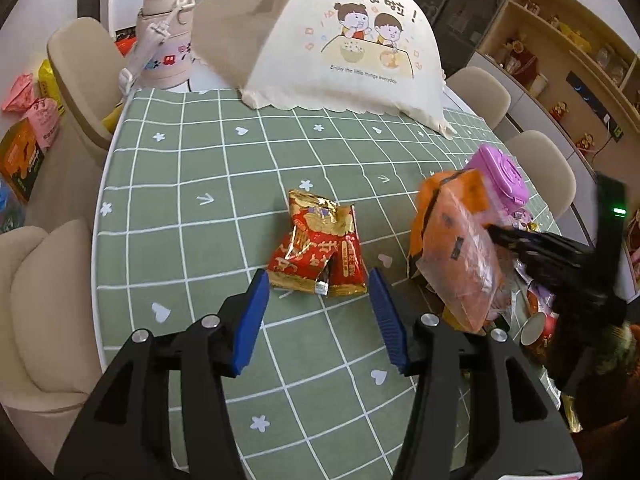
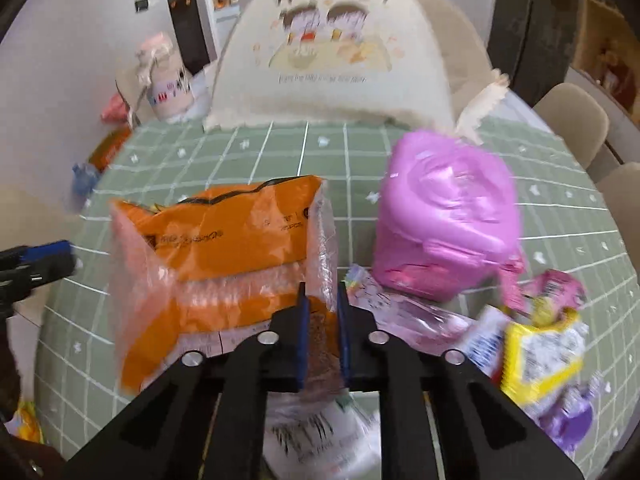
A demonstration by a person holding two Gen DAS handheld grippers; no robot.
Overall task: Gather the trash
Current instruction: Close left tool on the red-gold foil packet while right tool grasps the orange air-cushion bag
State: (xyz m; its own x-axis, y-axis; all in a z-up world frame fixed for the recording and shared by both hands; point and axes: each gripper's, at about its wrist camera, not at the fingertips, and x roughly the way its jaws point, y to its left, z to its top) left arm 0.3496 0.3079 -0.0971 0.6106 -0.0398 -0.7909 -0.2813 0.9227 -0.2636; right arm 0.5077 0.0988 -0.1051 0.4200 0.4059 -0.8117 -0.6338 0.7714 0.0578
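Observation:
Two red-and-gold snack wrappers [image 1: 316, 256] lie crumpled on the green checked tablecloth [image 1: 200, 168]. My left gripper [image 1: 318, 280] hangs open just in front of them, its blue pads [image 1: 256, 320] apart on either side and touching nothing. In the right wrist view its blue tip [image 2: 52, 256] shows at the left edge. My right gripper [image 2: 322, 296] is shut on the orange-and-clear plastic bag [image 2: 224, 248], pinching a fold at the bag's lower right. From the left wrist the same bag [image 1: 452, 240] stands up with the black right gripper [image 1: 520, 240] biting into its side.
A cloth food cover [image 1: 344, 40] and a pink bottle [image 1: 166, 36] stand at the table's far side. A box with a pink lid [image 2: 444, 216] sits right of the bag, with several loose wrappers [image 2: 536, 344] beside it. Beige chairs [image 1: 44, 296] ring the table.

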